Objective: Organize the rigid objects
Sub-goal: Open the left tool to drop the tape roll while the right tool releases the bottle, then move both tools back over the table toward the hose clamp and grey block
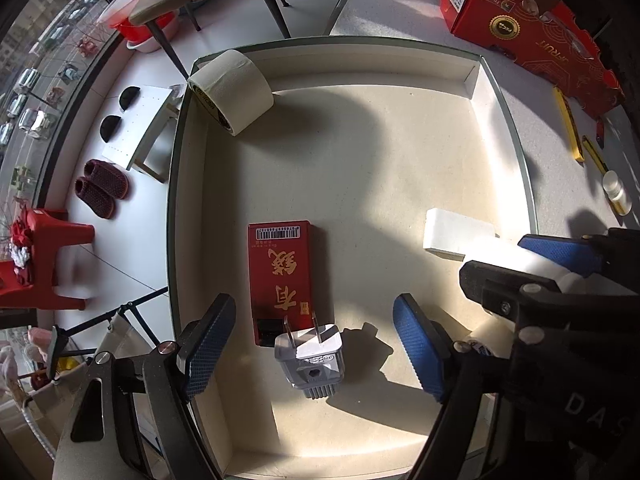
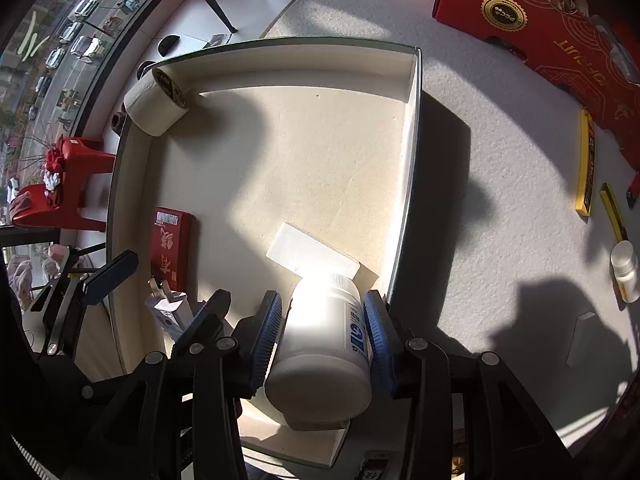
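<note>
A shallow beige box [image 1: 472,84] [image 2: 412,92] holds a roll of tape [image 1: 232,90] [image 2: 158,98] in its far left corner, a red packet [image 1: 278,276] [image 2: 170,242], a white plug adapter [image 1: 310,356] [image 2: 168,312] and a flat white block [image 1: 452,234] [image 2: 308,252]. My left gripper [image 1: 316,344] is open and empty, its fingers on either side of the plug adapter. My right gripper [image 2: 320,332] [image 1: 532,264] is shut on a white bottle [image 2: 324,344] [image 1: 516,260], held over the box's near right part next to the white block.
On the table right of the box lie two yellow flat pieces [image 2: 586,160] [image 1: 568,124], a small white bottle [image 2: 624,268] [image 1: 618,194] and a red fruit carton [image 2: 540,20] [image 1: 532,28]. Chairs, a red stool [image 1: 44,256] and slippers stand on the floor at left.
</note>
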`<act>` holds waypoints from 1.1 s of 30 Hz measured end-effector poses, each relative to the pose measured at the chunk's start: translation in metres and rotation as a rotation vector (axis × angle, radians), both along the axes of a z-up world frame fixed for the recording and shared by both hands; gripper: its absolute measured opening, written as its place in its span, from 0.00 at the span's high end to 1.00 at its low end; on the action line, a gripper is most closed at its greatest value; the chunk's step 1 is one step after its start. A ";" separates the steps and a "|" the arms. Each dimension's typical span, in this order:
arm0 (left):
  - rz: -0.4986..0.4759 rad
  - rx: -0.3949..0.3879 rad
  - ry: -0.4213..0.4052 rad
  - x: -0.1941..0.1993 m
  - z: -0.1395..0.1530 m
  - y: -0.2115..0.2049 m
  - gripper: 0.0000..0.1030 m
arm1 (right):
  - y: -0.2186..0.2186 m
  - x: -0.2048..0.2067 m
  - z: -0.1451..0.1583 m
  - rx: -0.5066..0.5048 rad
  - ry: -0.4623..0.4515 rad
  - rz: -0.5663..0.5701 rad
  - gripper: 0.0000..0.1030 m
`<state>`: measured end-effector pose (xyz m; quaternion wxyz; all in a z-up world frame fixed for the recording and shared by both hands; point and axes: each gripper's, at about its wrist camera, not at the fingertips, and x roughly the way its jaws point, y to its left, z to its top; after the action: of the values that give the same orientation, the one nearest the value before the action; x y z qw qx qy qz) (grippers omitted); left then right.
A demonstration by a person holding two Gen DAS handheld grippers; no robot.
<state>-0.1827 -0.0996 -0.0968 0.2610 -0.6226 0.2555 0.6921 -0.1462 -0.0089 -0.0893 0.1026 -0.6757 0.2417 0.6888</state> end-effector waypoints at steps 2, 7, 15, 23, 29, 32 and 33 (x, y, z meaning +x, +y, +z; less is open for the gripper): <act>0.012 0.010 -0.006 -0.002 0.003 -0.002 0.13 | -0.001 -0.003 0.009 -0.013 0.036 0.002 0.25; 0.064 0.069 -0.001 -0.016 0.004 -0.012 0.00 | 0.002 0.001 0.038 0.056 0.093 0.004 0.10; 0.078 0.063 -0.041 -0.017 -0.017 -0.019 0.00 | 0.028 0.048 0.048 0.056 0.070 -0.144 0.10; 0.013 0.028 -0.073 0.006 -0.039 -0.026 0.00 | 0.046 0.138 0.029 0.038 -0.036 -0.304 0.10; -0.079 0.004 -0.102 0.025 -0.044 -0.031 0.00 | 0.049 0.205 0.015 0.006 -0.098 -0.419 0.10; -0.137 -0.001 -0.119 0.034 -0.041 -0.025 0.00 | 0.050 0.237 0.008 -0.016 -0.135 -0.473 0.10; -0.160 0.002 -0.124 0.037 -0.041 -0.022 0.00 | 0.051 0.247 0.005 -0.024 -0.146 -0.492 0.10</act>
<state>-0.1453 -0.1217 -0.1378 0.3311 -0.6418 0.2871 0.6293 0.1005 0.0423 -0.0838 0.2763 -0.6455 0.3992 0.5896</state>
